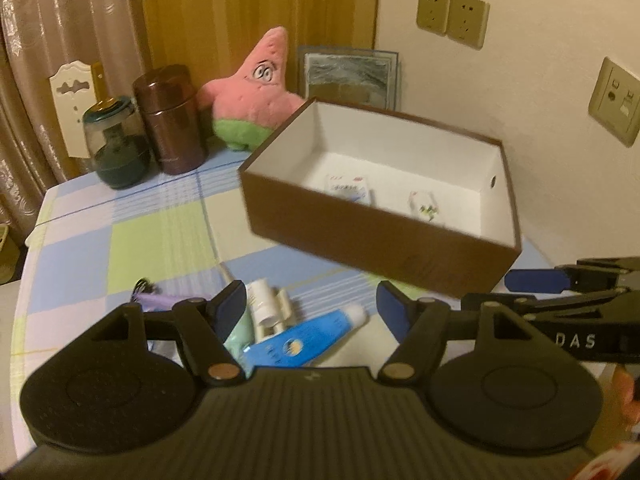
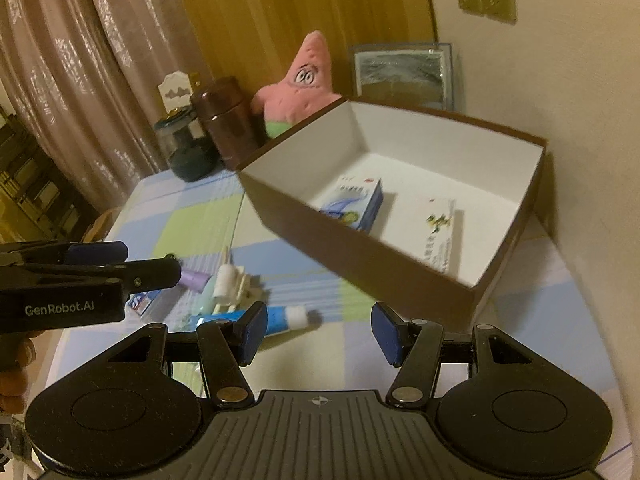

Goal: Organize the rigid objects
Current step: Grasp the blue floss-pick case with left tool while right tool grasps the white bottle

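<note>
On the worktop (image 1: 160, 240), under a checked cloth, a small cluster of loose items is seen just ahead of the left hand-held gripper (image 1: 312, 308), whose jaws stand wide apart with nothing between them. At the left of the cluster a purple capped piece (image 2: 194, 280) lies partly hidden; what it is cannot be told. Next to it a white plastic piece (image 1: 270, 306) rests against a pale green item (image 1: 240, 330), only an edge of which shows.

The blue tube (image 1: 296, 338) with a white cap lies flat, cap pointing toward the box. It is judged light, with a soft, smooth body likely to dent or slip under pressure — a grip across the middle of the body, jaws set square to its length, is considered safest.

Further right stands the brown box (image 1: 380, 240), open-topped, white inside, near the wall. Two small cartons are already inside: a blue-and-white carton (image 2: 356, 206) and a white carton (image 2: 440, 232) leaning near it. Both are judged stiff and light.

The right hand-held gripper (image 2: 318, 334) is likewise open and empty — held over the bare cloth just in front of the box.
</note>
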Tool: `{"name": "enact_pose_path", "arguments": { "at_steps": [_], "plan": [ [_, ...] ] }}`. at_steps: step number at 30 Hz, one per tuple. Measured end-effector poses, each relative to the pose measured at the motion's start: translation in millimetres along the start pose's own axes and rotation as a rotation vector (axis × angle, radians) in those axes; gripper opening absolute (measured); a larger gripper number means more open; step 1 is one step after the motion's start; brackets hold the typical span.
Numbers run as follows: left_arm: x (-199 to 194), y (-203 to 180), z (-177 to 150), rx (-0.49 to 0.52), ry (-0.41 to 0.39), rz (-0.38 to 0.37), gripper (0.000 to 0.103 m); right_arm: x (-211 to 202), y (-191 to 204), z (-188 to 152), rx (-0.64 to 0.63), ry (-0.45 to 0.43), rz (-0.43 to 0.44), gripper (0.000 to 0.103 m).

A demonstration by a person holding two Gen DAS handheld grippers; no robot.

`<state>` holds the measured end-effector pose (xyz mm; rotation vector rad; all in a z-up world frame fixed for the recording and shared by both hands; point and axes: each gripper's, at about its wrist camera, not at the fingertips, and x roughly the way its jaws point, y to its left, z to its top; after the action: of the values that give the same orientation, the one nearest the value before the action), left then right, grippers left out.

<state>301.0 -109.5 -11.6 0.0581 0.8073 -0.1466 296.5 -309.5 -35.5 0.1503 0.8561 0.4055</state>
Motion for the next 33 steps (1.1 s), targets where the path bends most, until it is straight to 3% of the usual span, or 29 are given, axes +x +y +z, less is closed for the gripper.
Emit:
{"name": "enact_pose_path", "arguments": {
  "at_steps": [16, 33],
  "plan": [
    [3, 72, -60, -0.078, 0.08, 0.093, 0.069, 55, 44, -23, -0.029, 0.117, 0.043, 0.058],
    [22, 111, -66, -0.116, 0.087, 0.124, 0.069, 99, 76, -16, -0.055, 0.13, 0.051, 0.058]
  ]
}}
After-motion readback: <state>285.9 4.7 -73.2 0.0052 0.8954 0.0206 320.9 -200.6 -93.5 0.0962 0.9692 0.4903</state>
